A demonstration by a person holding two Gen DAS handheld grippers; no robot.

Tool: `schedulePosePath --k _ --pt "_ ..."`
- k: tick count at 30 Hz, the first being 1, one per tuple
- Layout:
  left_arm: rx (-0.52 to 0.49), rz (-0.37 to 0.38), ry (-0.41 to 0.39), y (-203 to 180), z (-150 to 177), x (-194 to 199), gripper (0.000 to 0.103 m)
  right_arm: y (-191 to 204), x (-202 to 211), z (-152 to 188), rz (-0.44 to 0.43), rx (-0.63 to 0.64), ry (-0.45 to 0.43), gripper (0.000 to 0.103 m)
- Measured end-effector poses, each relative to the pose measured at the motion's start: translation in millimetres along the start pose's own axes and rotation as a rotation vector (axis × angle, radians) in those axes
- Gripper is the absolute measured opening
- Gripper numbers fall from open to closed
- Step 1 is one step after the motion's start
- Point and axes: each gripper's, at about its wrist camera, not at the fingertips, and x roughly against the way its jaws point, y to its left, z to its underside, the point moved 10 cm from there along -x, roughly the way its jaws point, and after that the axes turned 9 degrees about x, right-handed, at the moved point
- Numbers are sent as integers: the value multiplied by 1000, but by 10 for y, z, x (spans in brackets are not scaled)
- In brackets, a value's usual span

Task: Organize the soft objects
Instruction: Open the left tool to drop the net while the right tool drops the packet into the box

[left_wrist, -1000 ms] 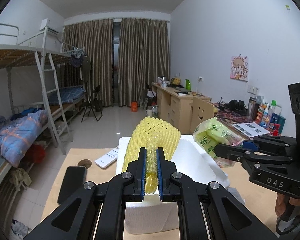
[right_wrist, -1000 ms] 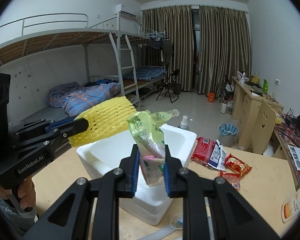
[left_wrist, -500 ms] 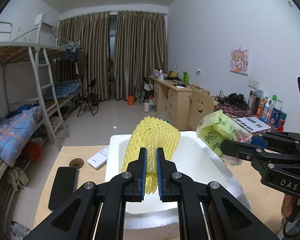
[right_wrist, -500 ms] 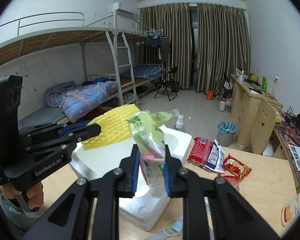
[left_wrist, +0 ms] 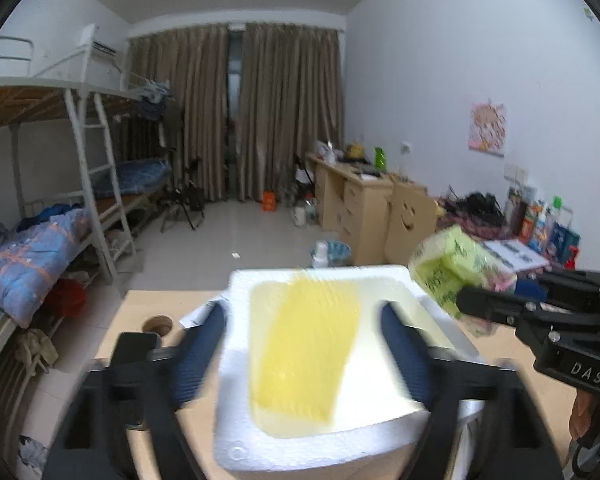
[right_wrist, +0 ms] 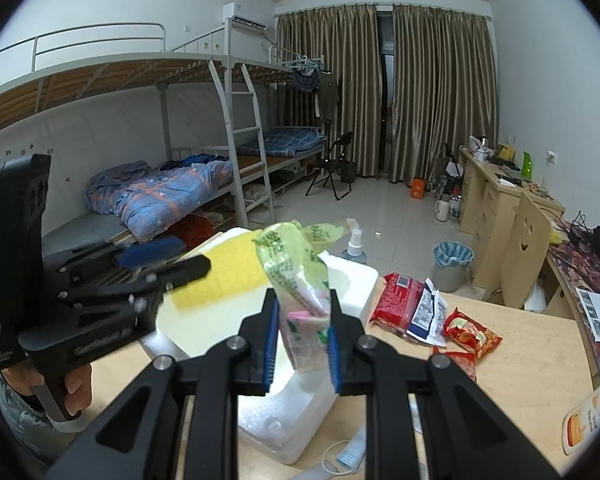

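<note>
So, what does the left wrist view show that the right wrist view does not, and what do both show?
Only the left wrist view shows the black phone on the table and the left gripper open from behind, its fingers wide apart.

Only the right wrist view shows the red snack packets and the white bottle.

Both show the yellow foam net over the white foam box, and the right gripper holding the green tissue pack.

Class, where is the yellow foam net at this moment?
In the left wrist view, the yellow foam net lies inside the white foam box, between the open left gripper's fingers.
</note>
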Motion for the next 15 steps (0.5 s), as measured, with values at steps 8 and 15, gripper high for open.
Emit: schedulePosePath --k 8,15 --pt "30 -40 -78 186 -108 241 91 54 -52 -16 -9 3 6 25" --pt "30 -65 -107 311 -127 413 92 208 -185 -91 -33 26 16 25"
